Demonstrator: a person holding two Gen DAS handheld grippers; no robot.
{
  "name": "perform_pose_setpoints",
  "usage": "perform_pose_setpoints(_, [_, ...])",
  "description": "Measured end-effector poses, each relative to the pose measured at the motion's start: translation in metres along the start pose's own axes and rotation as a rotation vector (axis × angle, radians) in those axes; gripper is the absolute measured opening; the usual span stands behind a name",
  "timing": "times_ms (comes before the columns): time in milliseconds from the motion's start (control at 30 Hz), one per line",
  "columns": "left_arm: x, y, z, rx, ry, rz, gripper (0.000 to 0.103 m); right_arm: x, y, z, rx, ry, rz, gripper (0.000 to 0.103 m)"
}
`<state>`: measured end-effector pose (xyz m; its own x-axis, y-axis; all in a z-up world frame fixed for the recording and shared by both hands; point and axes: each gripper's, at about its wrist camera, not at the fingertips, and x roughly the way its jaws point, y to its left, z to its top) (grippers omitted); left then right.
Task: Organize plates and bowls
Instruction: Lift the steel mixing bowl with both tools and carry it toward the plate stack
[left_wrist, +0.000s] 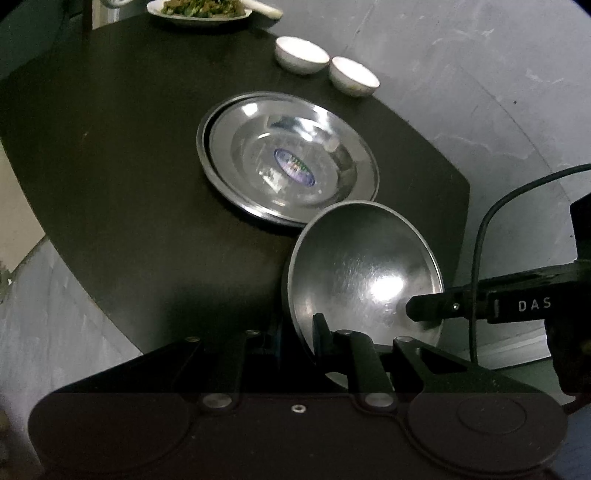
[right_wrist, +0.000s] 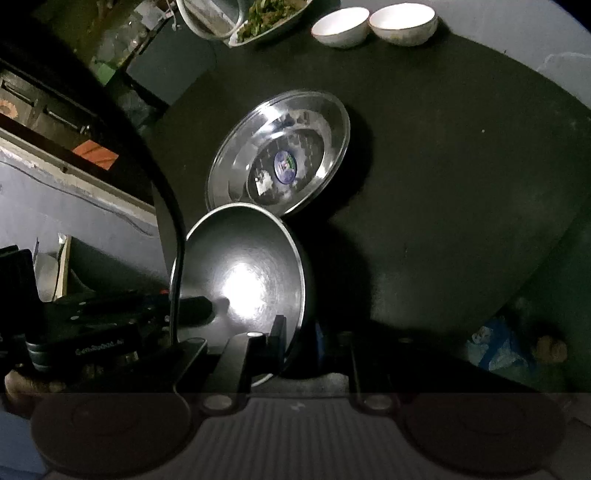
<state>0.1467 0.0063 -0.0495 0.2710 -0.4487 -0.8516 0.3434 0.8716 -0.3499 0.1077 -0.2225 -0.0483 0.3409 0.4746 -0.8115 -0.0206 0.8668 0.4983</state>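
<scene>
A steel bowl (left_wrist: 364, 273) is held tilted on edge above the near side of the dark table (left_wrist: 110, 166). My left gripper (left_wrist: 306, 332) is shut on its lower rim. My right gripper (right_wrist: 295, 332) is shut on the rim of the same bowl (right_wrist: 243, 266), and one of its fingers (left_wrist: 436, 308) reaches across the bowl's inside in the left wrist view. Just beyond lie stacked steel plates (left_wrist: 288, 158) with a blue sticker in the middle; they also show in the right wrist view (right_wrist: 280, 155). Two white bowls (left_wrist: 301, 55) (left_wrist: 354, 75) stand side by side at the table's far edge.
A dish of green vegetables (left_wrist: 199, 11) with a white spoon sits at the far end of the table; it also shows in the right wrist view (right_wrist: 269, 18). A black cable (left_wrist: 480, 251) hangs on the right. Furniture and clutter (right_wrist: 55, 110) stand beyond the table's left side.
</scene>
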Motion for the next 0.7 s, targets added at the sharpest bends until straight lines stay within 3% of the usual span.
perform_pose_setpoints(533, [0.005, 0.001, 0.002, -0.013, 0.023, 0.001, 0.019, 0.012, 0.001, 0.007, -0.017, 0.044, -0.012, 0.021])
perform_pose_setpoints(700, [-0.001, 0.0, 0.002, 0.0, 0.004, 0.036, 0.044, 0.008, 0.002, 0.006, -0.024, 0.023, -0.024, 0.028])
